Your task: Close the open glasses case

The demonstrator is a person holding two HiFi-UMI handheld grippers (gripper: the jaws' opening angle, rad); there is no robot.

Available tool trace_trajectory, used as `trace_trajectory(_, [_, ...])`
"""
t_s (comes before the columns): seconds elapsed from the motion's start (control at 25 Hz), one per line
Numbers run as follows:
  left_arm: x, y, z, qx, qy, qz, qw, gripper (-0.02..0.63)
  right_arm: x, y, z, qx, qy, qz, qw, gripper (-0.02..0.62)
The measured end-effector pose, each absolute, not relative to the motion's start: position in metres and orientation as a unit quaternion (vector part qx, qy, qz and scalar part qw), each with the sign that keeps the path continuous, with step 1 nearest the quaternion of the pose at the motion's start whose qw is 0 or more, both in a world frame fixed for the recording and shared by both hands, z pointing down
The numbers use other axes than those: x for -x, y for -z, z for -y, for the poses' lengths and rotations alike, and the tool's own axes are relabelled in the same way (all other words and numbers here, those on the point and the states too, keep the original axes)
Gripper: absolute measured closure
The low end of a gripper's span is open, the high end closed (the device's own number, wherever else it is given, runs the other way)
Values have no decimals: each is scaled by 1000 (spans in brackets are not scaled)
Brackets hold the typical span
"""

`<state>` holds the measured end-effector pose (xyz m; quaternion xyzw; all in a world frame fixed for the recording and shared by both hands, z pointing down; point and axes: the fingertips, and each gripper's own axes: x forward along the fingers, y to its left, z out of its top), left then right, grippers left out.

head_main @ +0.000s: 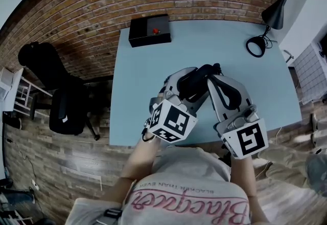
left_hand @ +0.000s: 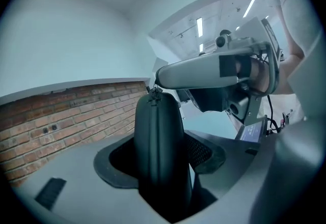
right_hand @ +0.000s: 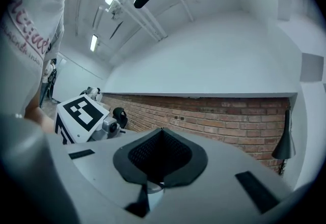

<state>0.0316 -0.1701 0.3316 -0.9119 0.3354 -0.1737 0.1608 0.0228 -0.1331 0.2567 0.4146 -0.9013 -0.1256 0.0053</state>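
A black zip-up glasses case stands on edge between the pads of my left gripper, which is shut on it. In the head view the case is held above the near part of the pale blue table. The zipper pull sticks up from the case's top end. My right gripper comes in from the right, and its tips meet the pull. In the right gripper view its jaws are shut and the pads hide the case. Left gripper and right gripper meet tip to tip.
A black box with a red spot sits at the table's far left corner. A black desk lamp stands at the far right. A dark office chair is left of the table, with a brick wall behind.
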Motion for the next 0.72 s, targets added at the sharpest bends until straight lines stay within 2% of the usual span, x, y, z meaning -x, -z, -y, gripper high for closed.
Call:
trace_trajectory(0.28, [-32, -331, 164, 918, 182, -313, 161, 333, -40, -257, 137, -419, 91, 903, -8, 575])
trace_trajectory(0.72, [-35, -340, 158, 921, 196, -304, 145, 333, -61, -272, 148, -467, 62, 882, 11, 575])
